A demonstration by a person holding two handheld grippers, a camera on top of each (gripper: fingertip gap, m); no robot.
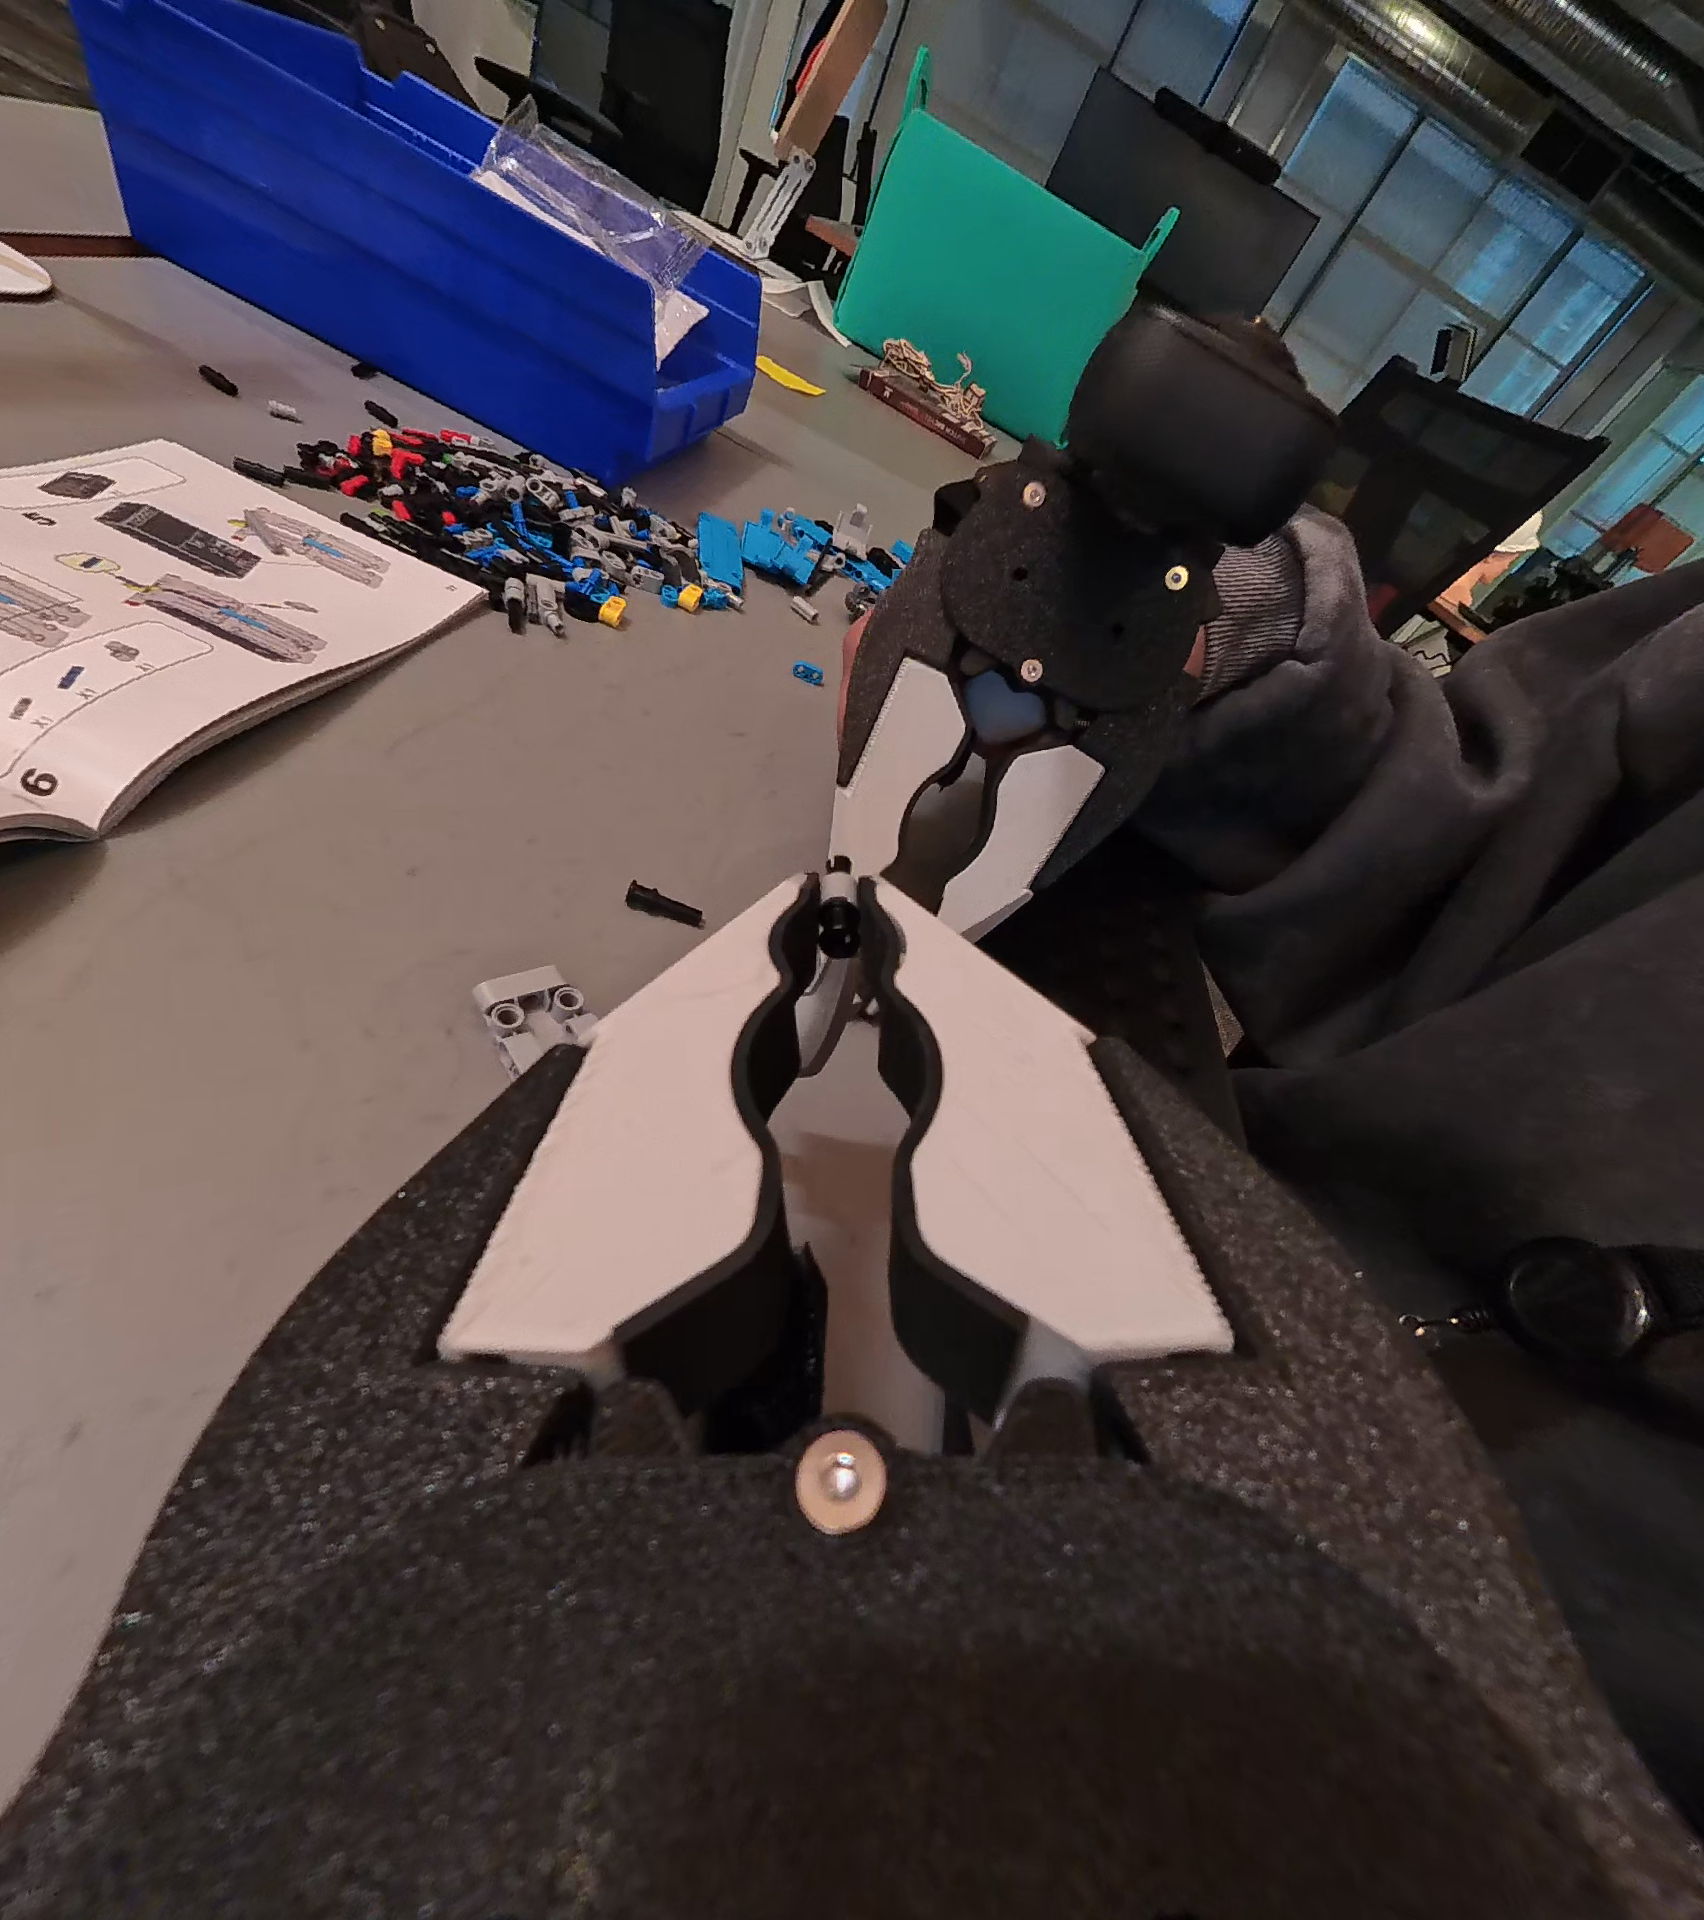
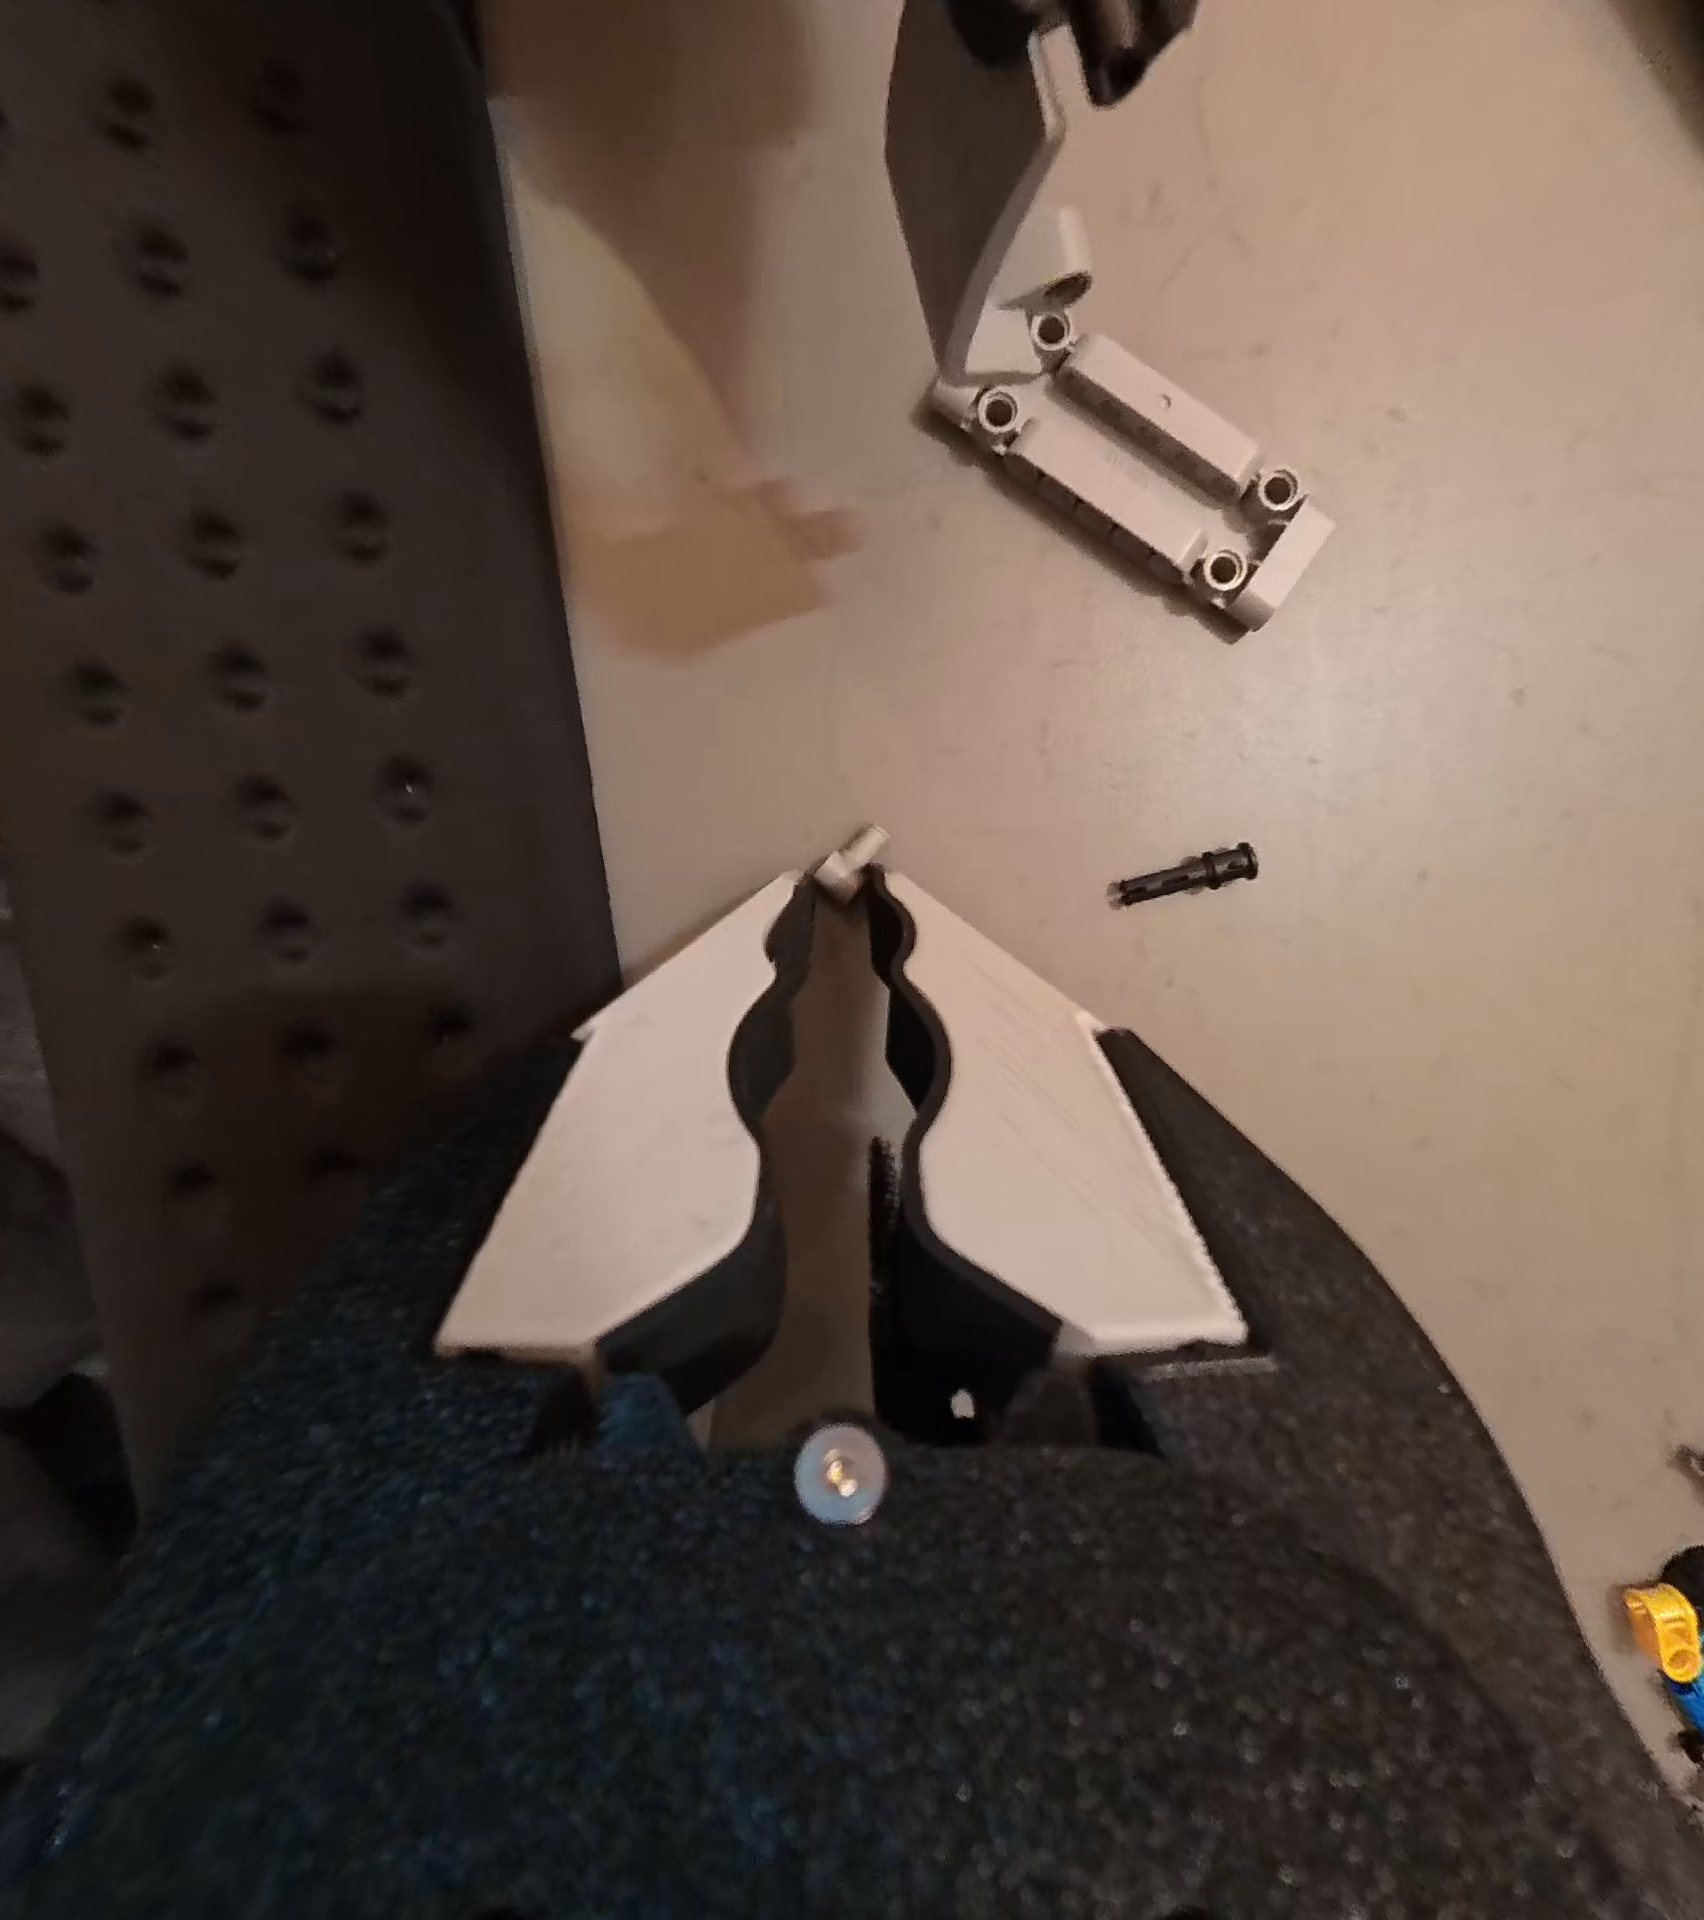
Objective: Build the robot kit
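**Both claws pinched on small pins**

Left claw [image 1: 835,902] is closed narrow on a small black-and-grey pin [image 1: 837,914], held at the very tips. Right claw [image 2: 850,883] is nipped shut on a small grey peg [image 2: 853,858], only its end poking out. Landmark: the grey panel [image 2: 1134,457] lying on the surface [image 2: 1347,779]. A loose black pin [image 2: 1186,871] lies near the panel; the parts pile [image 1: 515,530] sits well beyond it, next to the blue bin [image 1: 391,229]. The open booklet [image 1: 100,634] lies left of the pile.

Judgement: pins are light, stiff, slick plastic; likely to twist or pop out. Best gripped mid-shaft, square across.

Booklet carries printed diagrams and numbers; not transcribed.
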